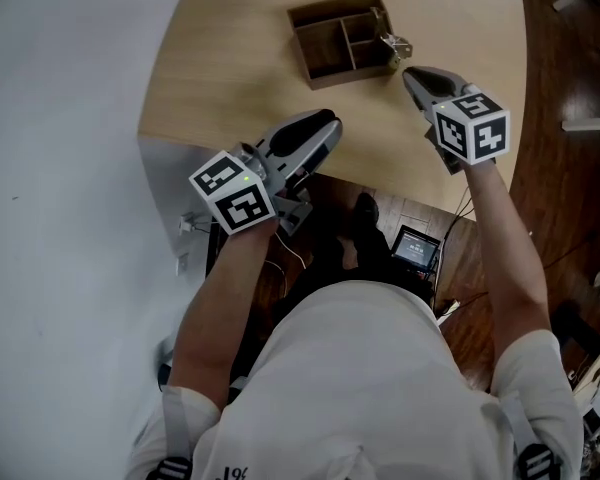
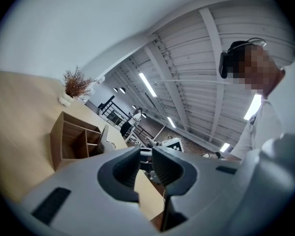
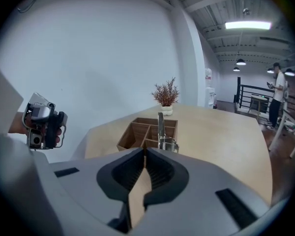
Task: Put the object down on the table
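Pale wood covers the rounded counter (image 1: 230, 58), which sits against a white wall. A brown wooden box (image 1: 302, 46) divided into compartments stands far across it. A silvery metal utensil (image 1: 396, 45) stands upright on the counter, right against the box's right-hand wall. The right gripper (image 1: 412, 73) hovers just beside it, pointing at it, with its jaws drawn together at the tips and nothing between them. The left gripper (image 1: 330, 120) hangs over the counter's near edge, well apart from the box, its jaws a narrow slit apart and empty. A dried reddish plant in a white pot (image 3: 165, 96) stands beyond the box.
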Demonstrator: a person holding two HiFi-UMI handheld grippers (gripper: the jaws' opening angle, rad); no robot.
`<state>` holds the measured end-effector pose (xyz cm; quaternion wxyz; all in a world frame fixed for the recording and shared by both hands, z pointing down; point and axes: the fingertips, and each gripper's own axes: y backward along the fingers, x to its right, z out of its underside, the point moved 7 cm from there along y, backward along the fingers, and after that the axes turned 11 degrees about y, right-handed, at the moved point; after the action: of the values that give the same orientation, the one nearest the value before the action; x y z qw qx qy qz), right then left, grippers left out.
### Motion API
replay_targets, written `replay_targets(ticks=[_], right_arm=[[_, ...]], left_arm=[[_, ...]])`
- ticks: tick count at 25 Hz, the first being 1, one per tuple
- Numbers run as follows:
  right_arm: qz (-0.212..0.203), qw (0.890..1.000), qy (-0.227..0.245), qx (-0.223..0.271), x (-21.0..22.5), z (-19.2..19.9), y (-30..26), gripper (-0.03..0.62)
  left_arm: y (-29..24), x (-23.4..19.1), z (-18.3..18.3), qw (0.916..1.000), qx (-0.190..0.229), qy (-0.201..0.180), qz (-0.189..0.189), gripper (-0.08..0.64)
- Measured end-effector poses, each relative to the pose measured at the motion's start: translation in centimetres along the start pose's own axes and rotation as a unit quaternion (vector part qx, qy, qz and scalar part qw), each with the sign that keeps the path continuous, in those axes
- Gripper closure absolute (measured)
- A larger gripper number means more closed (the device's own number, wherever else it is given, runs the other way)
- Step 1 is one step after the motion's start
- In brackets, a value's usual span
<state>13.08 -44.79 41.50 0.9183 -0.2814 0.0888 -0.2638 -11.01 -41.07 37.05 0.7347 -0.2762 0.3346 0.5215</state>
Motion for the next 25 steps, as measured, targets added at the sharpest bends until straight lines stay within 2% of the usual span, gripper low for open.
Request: replay_targets(ticks=[2,10,15,25], right_arm=[[0.006,1.0,-0.009,0.005,-0.4,-0.2,0.6,0.591],[0.004,0.999,-0.035,0.024,-2.2,-1.1,2.8,0.591],[0.0,0.999,-0.024,0.044,-6.4,-2.9,8.3,0.591],[0.005,0.998,-0.039,0.059,-11.0,-2.2,14.2,0.591]], left_arm=[[-0.1,0.1,-0.1,1.0,-0.002,-0.003,0.004,0.489],[-0.3,-0.2,0.3,0.9998,-0.01,-0.003,0.019,0.489],[2.1,4.1,1.1,0.9992,-0.006,-0.018,0.035,0.489],[4.7,8.4,3.0,0.9976,-0.017,-0.034,0.057,0.489]])
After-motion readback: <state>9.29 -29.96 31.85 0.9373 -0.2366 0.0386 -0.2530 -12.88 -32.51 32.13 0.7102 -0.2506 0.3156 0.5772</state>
